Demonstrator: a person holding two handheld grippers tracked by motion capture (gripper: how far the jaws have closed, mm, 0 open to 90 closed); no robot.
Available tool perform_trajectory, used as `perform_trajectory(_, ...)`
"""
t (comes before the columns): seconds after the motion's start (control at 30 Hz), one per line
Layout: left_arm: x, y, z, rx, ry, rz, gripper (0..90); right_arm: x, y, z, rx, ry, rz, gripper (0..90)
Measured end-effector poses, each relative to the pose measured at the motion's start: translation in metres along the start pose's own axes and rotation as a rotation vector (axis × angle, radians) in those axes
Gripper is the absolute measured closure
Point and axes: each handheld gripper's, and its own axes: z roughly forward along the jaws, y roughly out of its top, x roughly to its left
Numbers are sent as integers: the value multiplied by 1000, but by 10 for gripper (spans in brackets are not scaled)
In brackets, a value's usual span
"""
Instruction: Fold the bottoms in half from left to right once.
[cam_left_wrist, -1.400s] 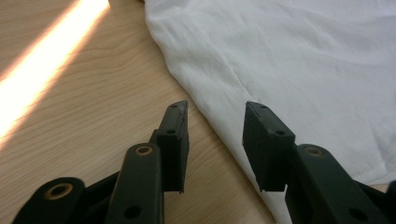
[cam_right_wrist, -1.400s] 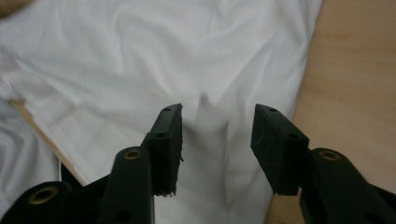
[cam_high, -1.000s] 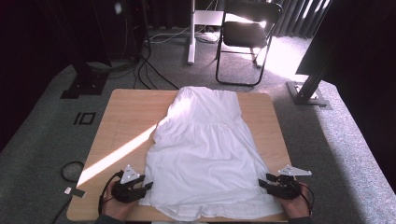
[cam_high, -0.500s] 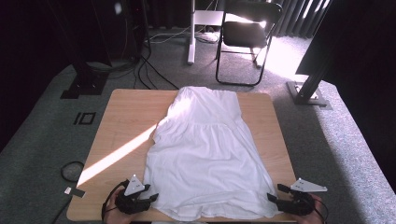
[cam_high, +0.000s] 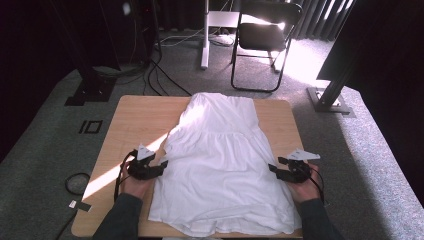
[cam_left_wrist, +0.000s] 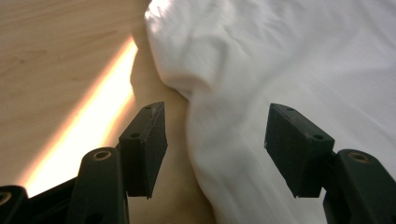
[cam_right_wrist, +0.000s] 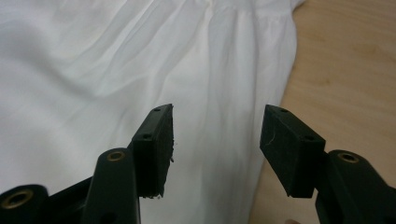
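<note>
White dress (cam_high: 225, 160) is lying flat on table (cam_high: 135, 115) | left gripper (cam_high: 161, 165) and right gripper (cam_high: 273, 166) are sitting at its two side edges | both are gaping wide, left having just been opening, right closing, pinching nothing

The white dress (cam_high: 225, 165) covers the middle of the desk (cam_high: 135, 120) from far edge to near edge. Bare wood runs along the left edge (a sunlit stripe crosses it) and, narrower, along the right edge. A chair (cam_high: 262, 35) stands beyond the far edge.

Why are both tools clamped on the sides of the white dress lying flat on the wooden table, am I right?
Not quite: neither tool is clamped. The left tool and right tool stand open over the white dress on the table, as both gripper views show.
</note>
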Motion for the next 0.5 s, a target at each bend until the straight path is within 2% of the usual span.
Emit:
perform_trajectory(0.07, 2, 8, 15, 33, -4, -11, 381, -5, 10, 15, 7, -5, 10, 435)
perform_trajectory(0.17, -2, 14, 34, 86, -4, 9, 387, -11, 24, 36, 21, -10, 19, 414)
perform_trajectory(0.23, -6, 16, 43, 115, 3, 22, 427, -12, 35, 50, 33, -12, 11, 371)
perform_trajectory(0.3, -7, 15, 47, 130, -7, 16, 513, -13, 44, 65, 60, -28, 0, 362)
perform_trajectory(0.4, -8, 14, 48, 131, -24, 28, 702, -14, 53, 87, 98, -57, 0, 364)
perform_trajectory(0.47, -8, 13, 47, 131, -25, 32, 813, -14, 55, 100, 121, -74, -6, 403)
perform_trajectory(0.5, -7, 12, 46, 132, -22, 29, 856, -14, 56, 104, 128, -102, -23, 453)
